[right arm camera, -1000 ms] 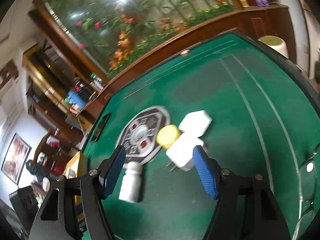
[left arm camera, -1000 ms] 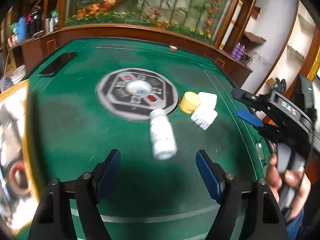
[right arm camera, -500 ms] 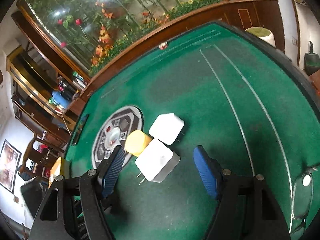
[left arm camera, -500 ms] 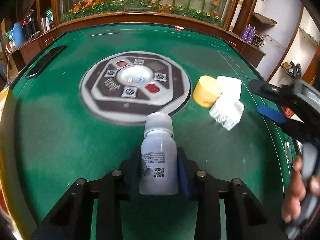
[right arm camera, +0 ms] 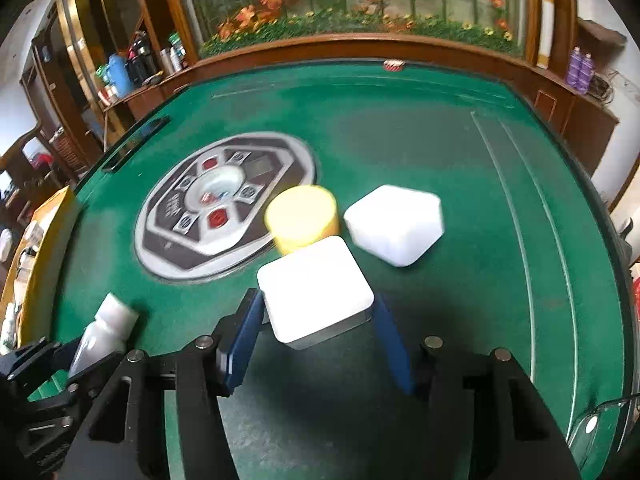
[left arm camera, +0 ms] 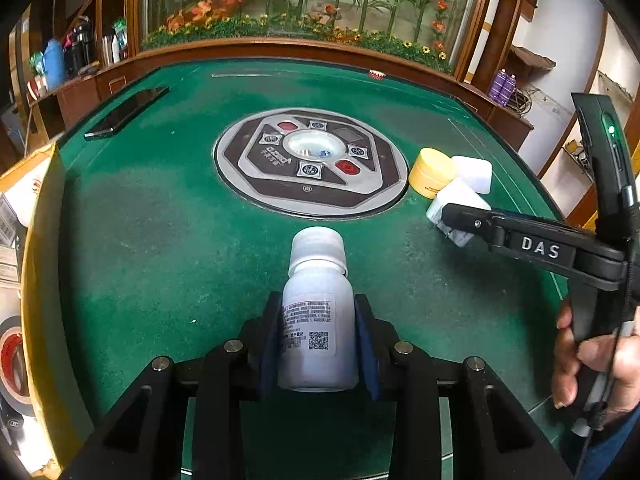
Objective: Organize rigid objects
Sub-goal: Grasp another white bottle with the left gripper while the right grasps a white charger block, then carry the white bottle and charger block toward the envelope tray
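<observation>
- The left claw (left arm camera: 318,340) is pinching the white bottle (left arm camera: 316,320): both blue pads press its labelled body, with the bottle lying on the green desk (left arm camera: 160,240) and its cap pointing away toward the middle.
- The right claw (right arm camera: 316,332) has just been closing around the nearer white charger (right arm camera: 316,288); the charger sits between the blue pads (right arm camera: 240,336), and a little gap shows on each side, so the pads are not yet pressing it.
- In the left wrist view, a hand (left arm camera: 592,364) at the right edge holds the right claw's handle, and one black finger of it reaches over that charger.
- Touching the far side of the nearer charger stands a yellow jar (right arm camera: 302,216), blurred in the right wrist view.
- Just beside the jar, to its right, rests a second white charger (right arm camera: 396,222).
- Left of the jar, the round control panel (left arm camera: 312,168) is set in the desk's middle.
- A dark phone (left arm camera: 128,110) lies near the far left edge.
- A yellow box (left arm camera: 40,240) stands against the left side.
</observation>
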Motion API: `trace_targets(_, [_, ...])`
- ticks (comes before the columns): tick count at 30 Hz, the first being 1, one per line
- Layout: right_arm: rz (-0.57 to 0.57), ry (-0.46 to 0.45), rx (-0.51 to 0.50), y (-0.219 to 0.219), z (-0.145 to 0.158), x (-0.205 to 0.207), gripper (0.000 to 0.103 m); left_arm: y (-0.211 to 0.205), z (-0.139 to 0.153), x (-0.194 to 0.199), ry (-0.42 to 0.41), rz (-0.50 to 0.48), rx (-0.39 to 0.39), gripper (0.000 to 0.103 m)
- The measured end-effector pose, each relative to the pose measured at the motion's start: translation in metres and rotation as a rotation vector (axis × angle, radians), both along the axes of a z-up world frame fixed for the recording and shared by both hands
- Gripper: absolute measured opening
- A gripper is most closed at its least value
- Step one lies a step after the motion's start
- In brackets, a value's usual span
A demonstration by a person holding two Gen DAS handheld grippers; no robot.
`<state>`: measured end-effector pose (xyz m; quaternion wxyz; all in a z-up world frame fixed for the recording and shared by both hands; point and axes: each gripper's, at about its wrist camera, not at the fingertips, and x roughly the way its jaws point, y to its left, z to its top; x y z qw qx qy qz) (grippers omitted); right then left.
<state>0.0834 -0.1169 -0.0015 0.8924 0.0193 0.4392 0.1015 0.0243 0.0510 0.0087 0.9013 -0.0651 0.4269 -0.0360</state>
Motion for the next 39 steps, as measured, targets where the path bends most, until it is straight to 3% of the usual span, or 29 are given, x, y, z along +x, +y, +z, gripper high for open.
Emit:
trace_targets(7, [0.051, 0.015, 0.138, 0.005, 0.007, -0.011, 0.055, 0.002, -0.001, -0.002, -0.019, 0.011, -0.003, 0.036])
trace_targets(15, [0.153, -0.019, 0.138, 0.039, 0.016, -0.033, 0.055, 0.001, -0.001, -0.002, -0.020, 0.025, 0.004, 0.036])
trace_targets(39, [0.142, -0.021, 0.157, 0.037, 0.015, -0.036, 0.055, 0.008, 0.003, -0.006, -0.050, 0.092, 0.026, 0.036])
